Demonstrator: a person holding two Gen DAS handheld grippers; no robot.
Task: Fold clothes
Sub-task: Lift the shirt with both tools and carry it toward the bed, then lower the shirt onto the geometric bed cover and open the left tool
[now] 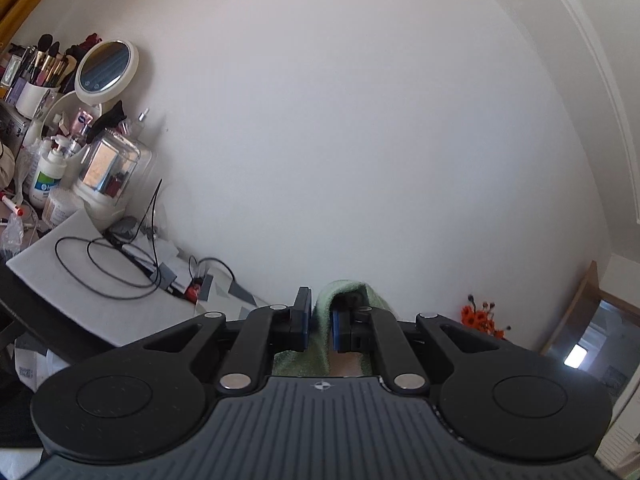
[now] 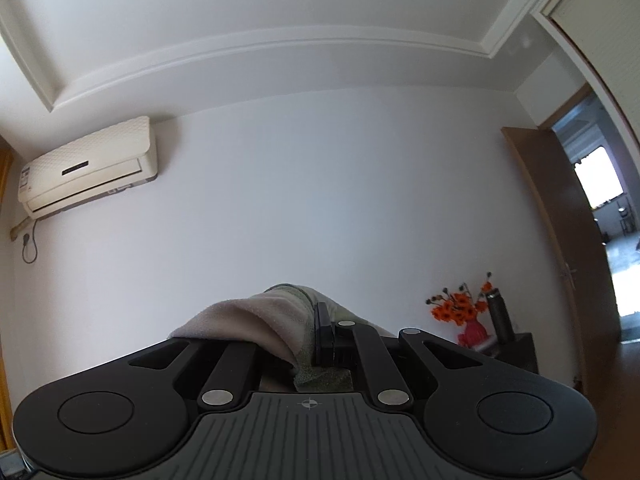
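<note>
Wall [image 1: 360, 140]: plain white, fills both views; both claws point up and outward at it.

Air conditioner [image 2: 88, 168]: high on the wall; label on its end too small to read.

Door [image 2: 560, 240]: brown, open to a bright room.

Table [image 1: 100, 300]: white top, crowded with a round mirror [image 1: 106, 66], brush pot, pump bottle [image 1: 48, 178] with writing I cannot read, and a loop of black cable.

Towel [image 1: 340, 300]: green, the 1 task item, lifted off any surface. It likely spans the 2 claws, though the stretch between is out of view.

Left claw [image 1: 320, 326]: closed on a fold of the towel, which drapes over the right finger and hangs below.

Right claw [image 2: 308, 332]: gripping the towel; cloth spills over the left finger, so that pad is hidden.

Orange flowers [image 2: 456, 308]: in a red vase beside a dark bottle.

Next move, by my judgement: bring the 2 held edges together, neither hand nearer.
</note>
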